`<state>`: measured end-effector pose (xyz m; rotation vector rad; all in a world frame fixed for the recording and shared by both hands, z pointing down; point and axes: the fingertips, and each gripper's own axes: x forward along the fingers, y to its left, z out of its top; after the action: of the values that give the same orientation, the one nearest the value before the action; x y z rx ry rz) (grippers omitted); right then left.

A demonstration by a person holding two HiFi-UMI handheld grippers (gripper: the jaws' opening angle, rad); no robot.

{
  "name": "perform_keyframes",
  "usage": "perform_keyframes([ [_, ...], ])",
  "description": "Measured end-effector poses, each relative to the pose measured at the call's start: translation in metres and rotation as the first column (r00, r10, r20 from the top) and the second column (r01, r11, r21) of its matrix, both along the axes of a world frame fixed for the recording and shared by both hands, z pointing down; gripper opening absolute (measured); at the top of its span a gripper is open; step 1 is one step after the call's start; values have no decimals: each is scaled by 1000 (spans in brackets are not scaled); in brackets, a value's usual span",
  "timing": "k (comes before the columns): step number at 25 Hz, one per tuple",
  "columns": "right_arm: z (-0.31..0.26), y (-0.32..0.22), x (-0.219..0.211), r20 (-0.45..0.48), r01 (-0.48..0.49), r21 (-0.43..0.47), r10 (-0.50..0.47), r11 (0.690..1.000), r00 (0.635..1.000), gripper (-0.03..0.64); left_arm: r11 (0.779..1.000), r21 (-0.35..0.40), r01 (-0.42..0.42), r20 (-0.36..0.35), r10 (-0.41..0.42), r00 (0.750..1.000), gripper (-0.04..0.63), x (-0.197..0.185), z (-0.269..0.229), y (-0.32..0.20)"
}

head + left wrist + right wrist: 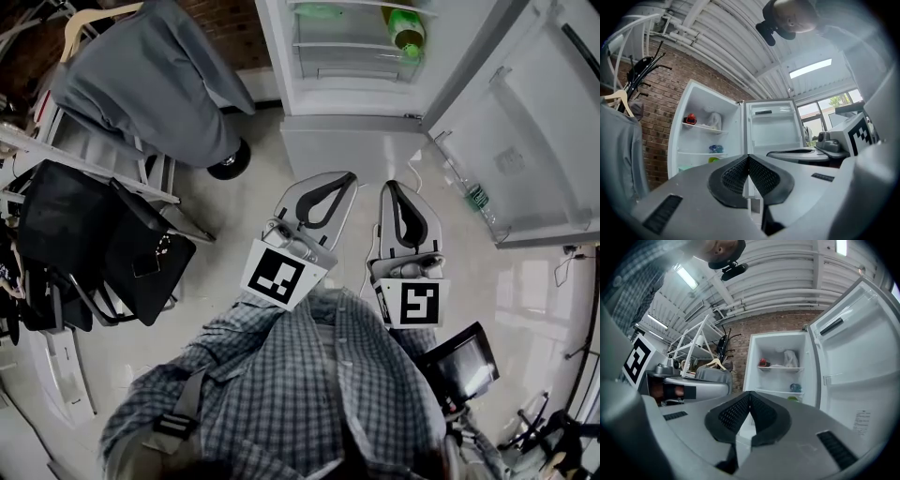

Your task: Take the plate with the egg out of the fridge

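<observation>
The person in a plaid shirt [309, 394] holds both claws out level in front of the chest, side by side and near each other. Both point at the open fridge [347, 98]. In the head view the left claw [345, 178] leans slightly inward toward the right claw [391, 187], so their tips stand closer together than their marker cubes [284, 275]. The hands themselves are hidden under the cubes and the shirt.

In the left gripper view, the left claw [748, 158] has its ribbed pads pressed together at the tip, with nothing between them. In the right gripper view, the right claw [750, 393] is shut the same way and is also empty.

The fridge stands ahead of both claws, well apart from them, with bare floor [244, 216] in between. Its door [525, 131] is swung wide, ahead and to the right of the right claw. Beyond the right claw's tip and above it, an upper shelf carries a red object [763, 363] and a white bag [790, 358]. A low pale shape [776, 365] lies between these two. It may be the plate, but it is too small to tell, and no egg can be made out. On the shelf below sits a blue item [796, 387]. A green bottle [405, 30] shows in the fridge, straight ahead of the right claw.

Off to the left of the left claw, a grey cloth [155, 75] hangs over a rack.
</observation>
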<state>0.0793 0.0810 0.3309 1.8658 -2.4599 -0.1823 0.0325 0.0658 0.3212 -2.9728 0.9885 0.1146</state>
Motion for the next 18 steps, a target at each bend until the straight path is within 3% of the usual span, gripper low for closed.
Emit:
perform_keyframes([
  [18,-17,-134,11,-22,-52,41,53,998,998,6,998,-25,-53,-49,51,997,6,21,-8,-144],
])
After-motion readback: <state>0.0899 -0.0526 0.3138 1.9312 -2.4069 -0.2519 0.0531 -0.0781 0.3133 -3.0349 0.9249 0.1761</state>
